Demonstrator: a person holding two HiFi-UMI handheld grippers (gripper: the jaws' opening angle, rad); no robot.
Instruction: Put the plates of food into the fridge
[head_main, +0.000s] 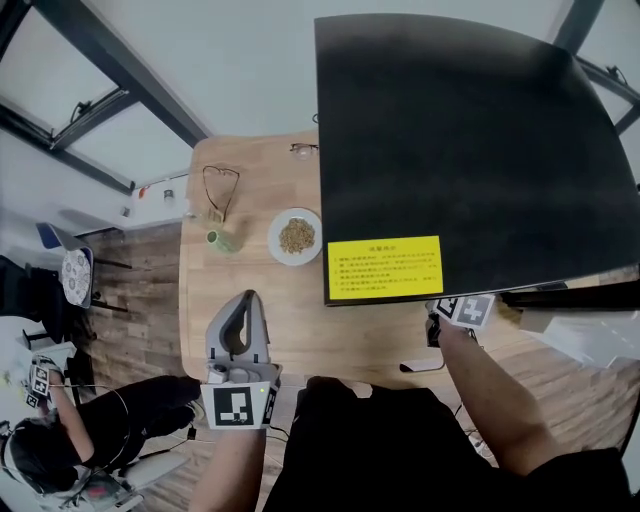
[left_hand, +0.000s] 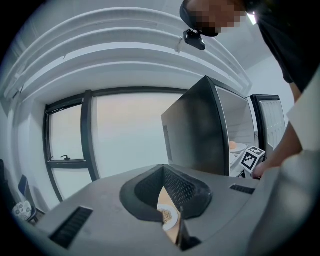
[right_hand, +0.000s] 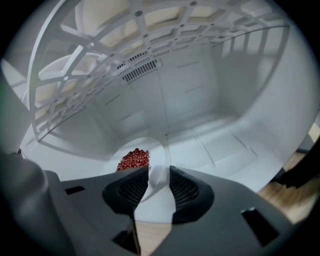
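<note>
Black-topped fridge cabinet (head_main: 460, 150) with a yellow label covers the right gripper in the head view, where only its marker cube shows at the cabinet edge.

White moulded compartment (right_hand: 200, 125) fills the field ahead of the right gripper (right_hand: 159, 172), with a white grid shelf (right_hand: 125, 30) overhead. The jaws stand apart, released. The near rim of the round white plate of red beans (right_hand: 157, 152) lies in the gap between them, and the plate rests on the compartment floor. Contact between either pad and the rim cannot be confirmed.
- Hazard: a sideways or tilted pull-back would catch the rim on a pad. This would drag the plate toward the sill and spill beans.
- Hazard: lifting during withdrawal would strike the grid shelf.

Light wooden table (head_main: 300, 330) lies ahead of the left gripper (left_hand: 163, 170), whose jaws are closed together on nothing. The round white plate of brown grains (head_main: 275, 240) sits well ahead of those jaws, near a small green cup (head_main: 221, 240).
- Hazard: a wide approach would knock the cup.
- Hazard: a shallow bite on the rim would let the plate tip in transit.
</note>
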